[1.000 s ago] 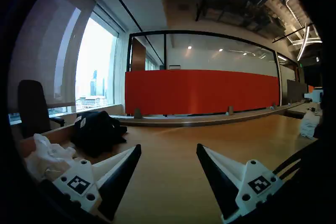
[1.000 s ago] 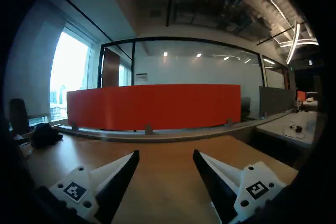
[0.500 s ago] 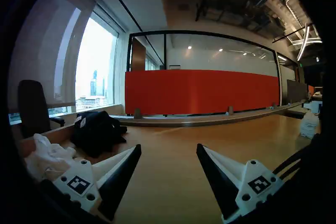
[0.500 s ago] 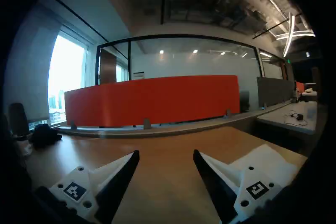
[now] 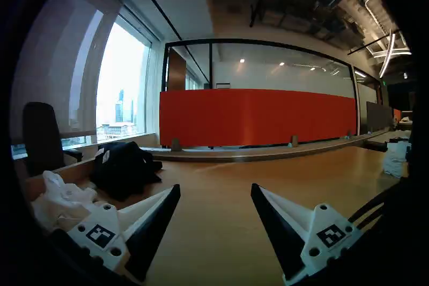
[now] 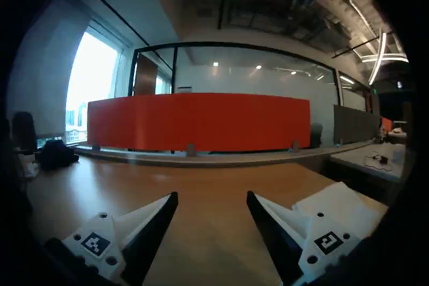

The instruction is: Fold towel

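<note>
In the left gripper view my left gripper stands open low over the wooden table, nothing between its fingers. A crumpled white towel lies at the left behind its left finger. Another heap of white cloth sits at the far right of the table. In the right gripper view my right gripper is open and empty above the table. A flat folded white towel lies at the right, just behind its right finger.
A black bag rests at the table's left, seen small in the right gripper view as the bag. An orange divider panel runs along the far edge. A black chair stands by the window. A neighbouring desk carries cables.
The right gripper has shifted and levelled out, bringing the folded white towel into sight at its right. The left gripper has stayed still.
</note>
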{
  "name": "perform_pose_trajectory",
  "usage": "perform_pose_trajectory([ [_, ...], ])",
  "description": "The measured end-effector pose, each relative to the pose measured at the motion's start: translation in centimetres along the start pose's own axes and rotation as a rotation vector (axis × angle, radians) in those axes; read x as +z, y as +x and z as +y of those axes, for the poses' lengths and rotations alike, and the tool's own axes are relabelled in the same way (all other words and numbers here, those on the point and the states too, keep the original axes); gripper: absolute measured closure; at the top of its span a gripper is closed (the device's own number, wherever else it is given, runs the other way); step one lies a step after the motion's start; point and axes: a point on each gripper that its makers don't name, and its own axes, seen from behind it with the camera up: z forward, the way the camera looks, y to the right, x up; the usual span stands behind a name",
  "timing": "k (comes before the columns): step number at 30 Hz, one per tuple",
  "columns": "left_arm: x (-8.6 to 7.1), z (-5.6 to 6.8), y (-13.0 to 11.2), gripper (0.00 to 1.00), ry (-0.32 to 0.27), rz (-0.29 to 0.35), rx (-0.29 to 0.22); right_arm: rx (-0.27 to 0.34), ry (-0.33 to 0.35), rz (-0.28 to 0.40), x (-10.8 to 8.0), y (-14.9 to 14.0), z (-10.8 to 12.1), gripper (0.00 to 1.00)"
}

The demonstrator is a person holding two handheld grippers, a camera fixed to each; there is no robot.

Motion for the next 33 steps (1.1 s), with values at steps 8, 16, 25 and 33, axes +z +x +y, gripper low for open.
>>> perform_pose_trajectory([
  [8, -0.05, 0.05, -0.01, 0.02, 0.0, 0.0, 0.0, 0.008, 0.003, 0.003, 0.07, -0.47, -0.05, 0.01],
  [16, -0.04, 0.05, 0.03, 0.02, 0.0, 0.0, 0.0, 0.007, 0.007, 0.021, -0.25, -0.29, -0.33, 0.01],
  [25, -0.08, 0.0, 0.07, 0.02, 0.0, 0.0, 0.0, 0.01, 0.014, 0.028, -0.64, 0.07, -0.52, 0.01],
  [33, -0.07, 0.06, 0.15, 0.02, 0.0, 0.0, 0.0, 0.011, 0.015, 0.029, -0.69, 0.07, -0.57, 0.01],
])
